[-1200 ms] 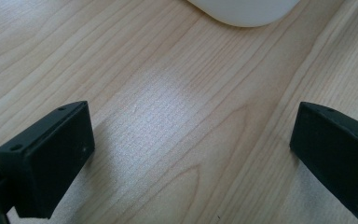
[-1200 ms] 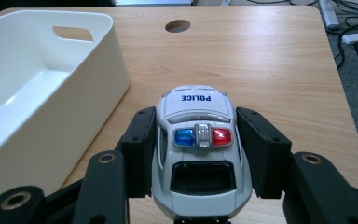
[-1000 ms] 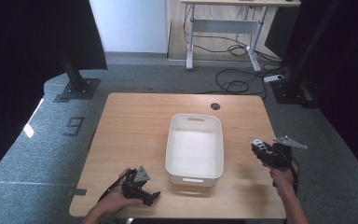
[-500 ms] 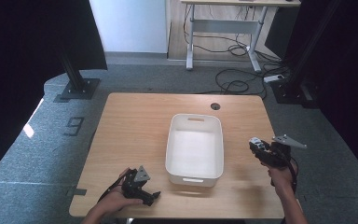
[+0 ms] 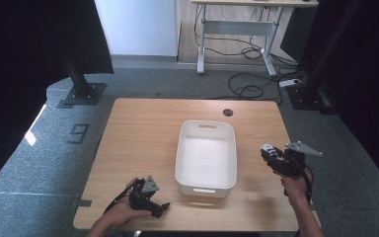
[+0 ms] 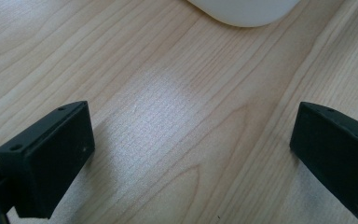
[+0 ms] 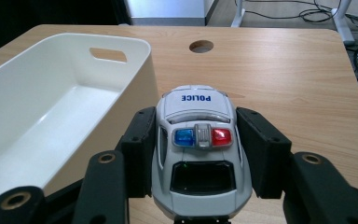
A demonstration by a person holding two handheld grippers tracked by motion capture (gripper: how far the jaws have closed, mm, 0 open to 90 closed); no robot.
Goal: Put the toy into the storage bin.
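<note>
Nearest me, my left gripper (image 5: 150,203) rests low over the wooden table (image 5: 143,128) at its near edge, its 2 jaws spread wide with bare wood between them; the rounded near corner of the white bin (image 6: 242,11) sits just ahead of it. On my other side, the right gripper (image 7: 196,154) has its 2 jaws clamped on the sides of a toy police car (image 7: 198,140), held just beside the bin's right wall and above the tabletop. The bin (image 5: 182,153) stands mid-table. Beyond it I see 1 round cable hole (image 5: 228,112) near the far edge.
</note>
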